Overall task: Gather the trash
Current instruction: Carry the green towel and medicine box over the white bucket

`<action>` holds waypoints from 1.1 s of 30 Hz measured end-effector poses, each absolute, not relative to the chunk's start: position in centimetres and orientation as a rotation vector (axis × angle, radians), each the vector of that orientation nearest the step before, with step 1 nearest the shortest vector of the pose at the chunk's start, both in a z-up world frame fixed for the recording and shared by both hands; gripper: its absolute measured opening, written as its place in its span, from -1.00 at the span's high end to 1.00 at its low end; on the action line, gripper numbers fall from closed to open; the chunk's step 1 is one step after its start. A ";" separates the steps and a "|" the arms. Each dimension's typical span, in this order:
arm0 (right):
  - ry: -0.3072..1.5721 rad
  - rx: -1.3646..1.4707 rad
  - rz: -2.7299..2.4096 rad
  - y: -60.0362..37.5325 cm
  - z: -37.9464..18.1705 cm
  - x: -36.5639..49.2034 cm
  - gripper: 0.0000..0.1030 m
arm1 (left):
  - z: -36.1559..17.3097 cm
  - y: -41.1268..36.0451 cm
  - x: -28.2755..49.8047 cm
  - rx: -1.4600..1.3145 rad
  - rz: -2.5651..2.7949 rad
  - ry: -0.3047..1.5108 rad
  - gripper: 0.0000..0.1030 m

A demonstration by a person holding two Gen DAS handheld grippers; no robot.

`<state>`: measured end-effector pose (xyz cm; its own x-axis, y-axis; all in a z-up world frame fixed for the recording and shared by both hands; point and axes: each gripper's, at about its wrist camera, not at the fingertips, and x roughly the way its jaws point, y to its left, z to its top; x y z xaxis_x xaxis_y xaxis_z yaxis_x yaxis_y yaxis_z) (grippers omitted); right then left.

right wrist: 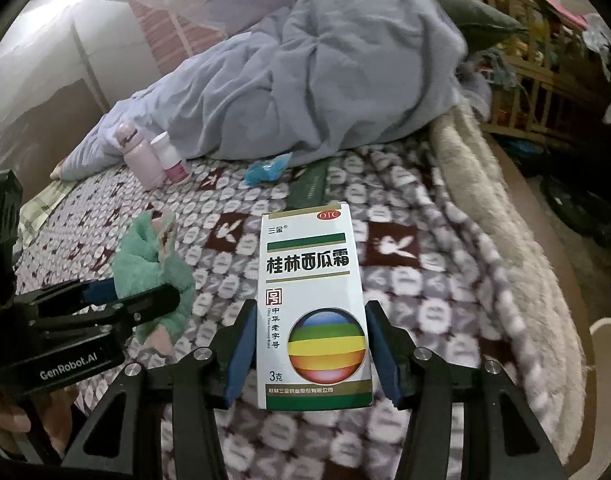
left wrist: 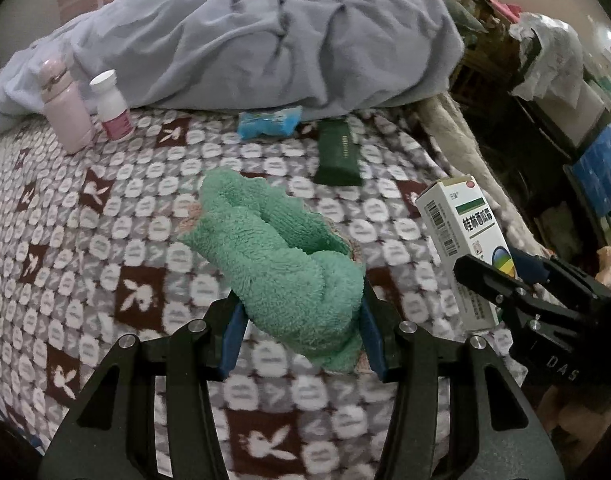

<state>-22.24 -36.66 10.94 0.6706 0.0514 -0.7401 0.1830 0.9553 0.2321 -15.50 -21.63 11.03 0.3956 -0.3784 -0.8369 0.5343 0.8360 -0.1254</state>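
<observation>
Jaws clamped on both sides: the left gripper [left wrist: 301, 320] pinches a green fleece cloth [left wrist: 281, 256] above the bed's patterned blanket [left wrist: 105, 216]; the right gripper [right wrist: 309, 352] grips a white medicine box [right wrist: 311, 304] upright near the blanket's right edge; a blue wrapper [left wrist: 267, 122] and dark green packet [left wrist: 337, 154] lie by the rumpled grey duvet [left wrist: 265, 40].

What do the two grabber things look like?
Both are black metal. The left gripper and right gripper each have two fingers with dark blue pads and round silver bolts. White letters say "GenRobot.AI" on the left one's body. No cables or sleeves show.
</observation>
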 end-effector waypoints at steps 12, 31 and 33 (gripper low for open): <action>0.810 0.355 -0.159 -41.1 11.5 -26.5 0.00 | 11.8 -26.7 -18.5 0.242 -0.661 0.981 0.06; 0.778 0.432 -0.308 -48.6 11.5 -33.1 0.00 | 11.8 -34.7 -22.6 0.336 -0.785 0.970 0.06; 0.775 0.441 -0.327 -49.4 11.5 -33.9 0.00 | 11.8 -35.7 -23.1 0.343 -0.806 0.971 0.06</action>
<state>-33.90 -49.36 11.47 0.6717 -0.1215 -0.7308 0.4387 0.8601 0.2602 -23.13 -35.72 11.77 0.3110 -0.4505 -0.8369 0.7391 0.6682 -0.0851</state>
